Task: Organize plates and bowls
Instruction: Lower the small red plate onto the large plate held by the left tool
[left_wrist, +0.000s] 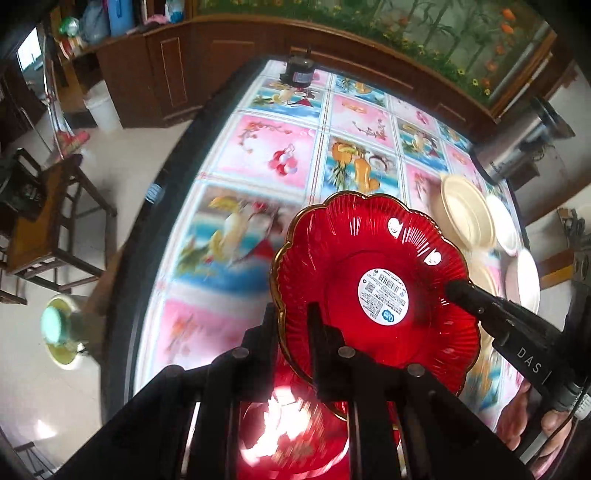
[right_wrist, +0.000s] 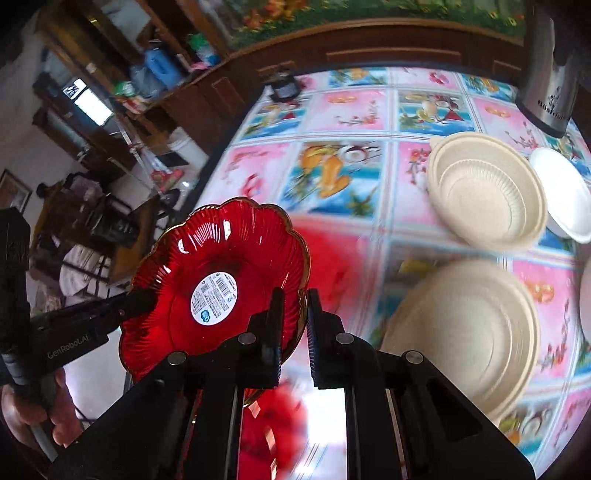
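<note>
A red glass plate (left_wrist: 376, 284) with a scalloped gold rim and a round white barcode sticker (left_wrist: 384, 295) at its centre hangs tilted above the table (left_wrist: 258, 155), clear of the patterned cloth. Nothing lies in it. The left gripper (left_wrist: 293, 314) pinches one side of its rim, jaws nearly together with the glass between them, and the right gripper (right_wrist: 295, 306) clamps the opposite side the same way — both are closed on the plate. In the left wrist view the right gripper's black fingers reach in from the right and meet the plate's edge; in the right wrist view the left one comes in from the left, with a hand (right_wrist: 33, 410) around its handle.

Below the plate, close to the table's near edge, more red glass (left_wrist: 291, 435) shows as a blur; what it is I cannot tell.

Toward the table's right edge stand the cream bowls. One deep ribbed bowl (right_wrist: 484, 192) sits upright with what looks like a second nested in it. A wider cream bowl (right_wrist: 469, 332) lies nearer the front, blurred. Just beside the ribbed one rests a white bowl (right_wrist: 565, 195), empty as far as it shows.

At the far right corner stands a steel canister (right_wrist: 546, 92), and at the far edge a small black container (left_wrist: 297, 72).
</note>
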